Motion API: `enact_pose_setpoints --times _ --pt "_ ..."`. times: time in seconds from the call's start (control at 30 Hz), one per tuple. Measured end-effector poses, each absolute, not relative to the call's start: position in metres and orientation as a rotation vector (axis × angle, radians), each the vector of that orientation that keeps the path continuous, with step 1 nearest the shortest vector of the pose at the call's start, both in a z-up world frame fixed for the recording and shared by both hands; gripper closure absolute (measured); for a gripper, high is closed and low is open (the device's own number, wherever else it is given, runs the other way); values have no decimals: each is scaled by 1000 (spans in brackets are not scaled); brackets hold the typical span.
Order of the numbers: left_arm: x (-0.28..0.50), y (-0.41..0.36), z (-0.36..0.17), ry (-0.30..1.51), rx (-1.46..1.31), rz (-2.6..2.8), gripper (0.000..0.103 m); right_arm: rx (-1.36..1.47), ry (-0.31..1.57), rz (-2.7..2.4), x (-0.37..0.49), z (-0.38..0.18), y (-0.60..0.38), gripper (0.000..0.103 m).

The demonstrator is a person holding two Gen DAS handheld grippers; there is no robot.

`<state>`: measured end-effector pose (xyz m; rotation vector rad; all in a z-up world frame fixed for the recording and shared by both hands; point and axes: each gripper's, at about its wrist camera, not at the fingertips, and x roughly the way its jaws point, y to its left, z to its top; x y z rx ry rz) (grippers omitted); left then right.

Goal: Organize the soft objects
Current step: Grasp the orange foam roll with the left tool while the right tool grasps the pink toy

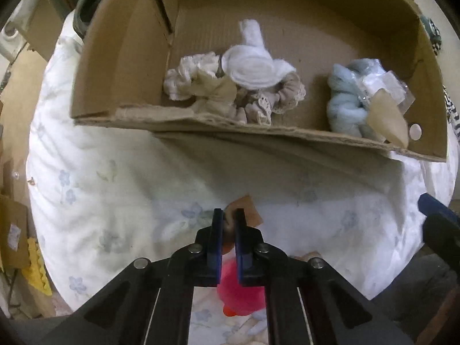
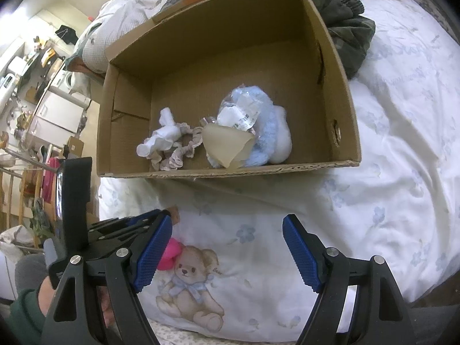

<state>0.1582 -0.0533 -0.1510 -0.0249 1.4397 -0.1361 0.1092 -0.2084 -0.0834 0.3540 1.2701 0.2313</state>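
Note:
A cardboard box (image 1: 120, 57) lies open on the bed; it also shows in the right wrist view (image 2: 339, 92). Inside it are white and beige scrunchies (image 1: 230, 86), a blue fluffy item (image 1: 345, 106) and a beige cone-shaped piece (image 2: 227, 146). My left gripper (image 1: 229, 221) is shut on a pink soft toy (image 1: 241, 293) with a brown tag (image 1: 247, 210), held low over the bed in front of the box. My right gripper (image 2: 227, 230) is open and empty above a teddy bear print (image 2: 189, 287). The pink toy (image 2: 171, 254) shows beside its left finger.
The bed has a white floral sheet (image 1: 115, 187). Dark green clothing (image 2: 348, 23) lies behind the box at its right. Shelves and clutter (image 2: 37, 100) stand off the bed's left side. A yellow sponge-like piece (image 1: 36, 270) lies beside the bed.

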Motion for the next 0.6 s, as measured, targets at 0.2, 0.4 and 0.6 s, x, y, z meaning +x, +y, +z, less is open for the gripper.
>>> enact_pose_setpoints --times 0.2,0.4,0.6 --pt "154 -41 -124 1377 -87 -136 97 331 1284 241 108 -88 -202 19" --pt "147 -3 -99 1311 -163 -65 97 383 1311 296 108 -95 -198 19" --pt "137 35 -93 1299 -225 5 97 407 1400 402 113 -115 -170 19"
